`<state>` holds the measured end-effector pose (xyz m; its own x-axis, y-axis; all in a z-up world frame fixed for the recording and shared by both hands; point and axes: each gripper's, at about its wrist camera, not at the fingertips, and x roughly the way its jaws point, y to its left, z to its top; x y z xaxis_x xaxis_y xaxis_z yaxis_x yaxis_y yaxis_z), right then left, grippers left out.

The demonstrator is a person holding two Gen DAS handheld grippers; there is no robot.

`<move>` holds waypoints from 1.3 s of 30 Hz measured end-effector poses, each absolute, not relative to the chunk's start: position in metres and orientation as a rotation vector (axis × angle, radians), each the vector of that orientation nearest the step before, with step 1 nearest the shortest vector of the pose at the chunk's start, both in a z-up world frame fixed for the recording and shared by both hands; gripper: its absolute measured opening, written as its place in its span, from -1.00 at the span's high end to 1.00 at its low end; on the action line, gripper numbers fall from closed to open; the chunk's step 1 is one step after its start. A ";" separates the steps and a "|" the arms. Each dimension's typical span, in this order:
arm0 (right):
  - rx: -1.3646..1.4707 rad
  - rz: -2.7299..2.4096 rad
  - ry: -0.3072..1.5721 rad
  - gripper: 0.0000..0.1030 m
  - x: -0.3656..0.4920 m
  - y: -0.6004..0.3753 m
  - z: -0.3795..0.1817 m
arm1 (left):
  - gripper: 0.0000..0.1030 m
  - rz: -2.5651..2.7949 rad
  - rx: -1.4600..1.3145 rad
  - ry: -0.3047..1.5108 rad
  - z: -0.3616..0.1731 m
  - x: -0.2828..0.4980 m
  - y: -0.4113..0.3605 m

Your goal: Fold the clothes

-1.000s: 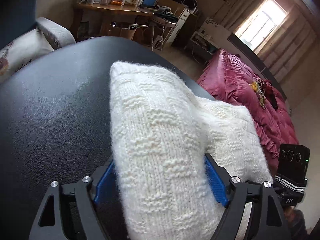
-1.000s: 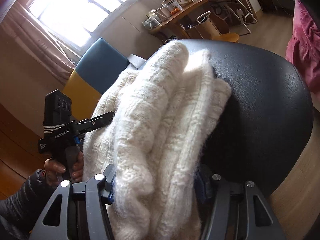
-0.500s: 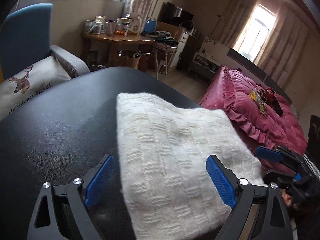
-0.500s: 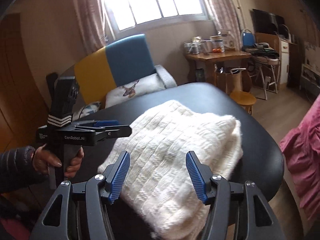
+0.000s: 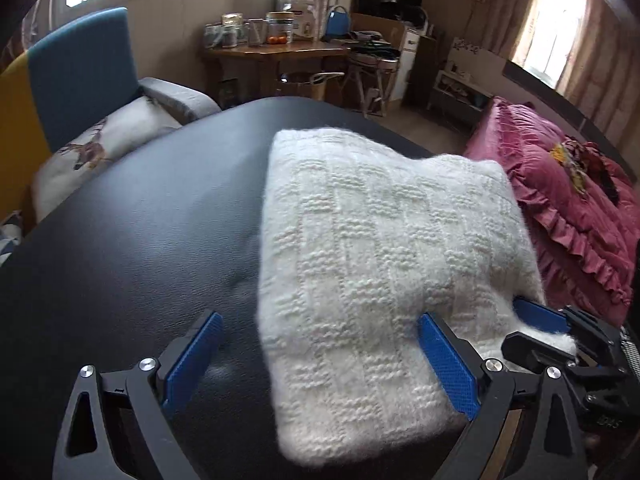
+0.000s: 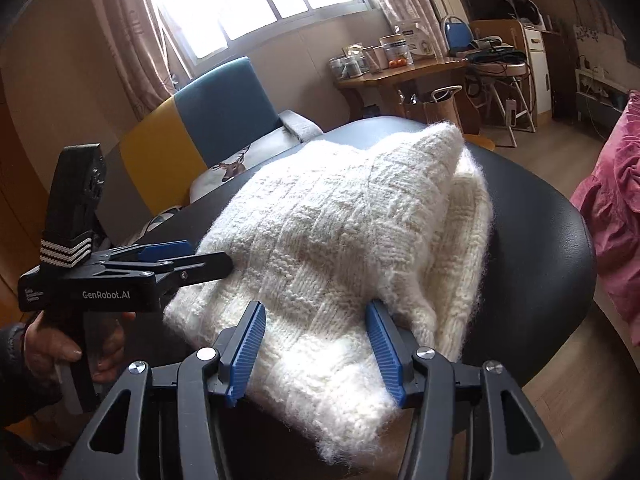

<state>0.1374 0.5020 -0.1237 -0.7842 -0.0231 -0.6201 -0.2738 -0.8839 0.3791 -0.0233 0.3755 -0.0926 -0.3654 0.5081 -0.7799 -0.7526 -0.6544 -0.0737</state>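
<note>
Sweater [image 5: 380, 260], white knit, lies as a thick squared bundle of stacked layers on the black bench [image 5: 140, 240], nearer the edge that faces the pink bed [image 5: 580, 208] — folded over itself, it appears, with a lower layer showing along one side. Left tongs [image 5: 320, 364] gape wide, one blue pad resting on the knit, gripping nothing; right tongs [image 6: 316, 352] also stand spread, straddling the near edge without pinching. Placement suggests both are poised over the bundle to press or square it — only a judgement.
</note>
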 end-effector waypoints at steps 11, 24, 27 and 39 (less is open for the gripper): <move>-0.914 2.609 0.564 -0.33 0.127 0.454 -0.062 | -0.99 2.248 -0.829 0.365 -0.017 0.017 0.313; -0.883 2.626 0.508 -0.33 0.124 0.428 -0.048 | -0.99 2.299 -0.716 0.200 0.035 0.039 0.270; -0.911 2.628 0.499 -0.33 0.122 0.426 -0.054 | -0.99 2.335 -0.675 0.238 0.041 0.042 0.270; -0.971 2.605 0.477 -0.33 0.119 0.428 -0.070 | -0.99 2.371 -0.667 0.312 0.035 0.044 0.276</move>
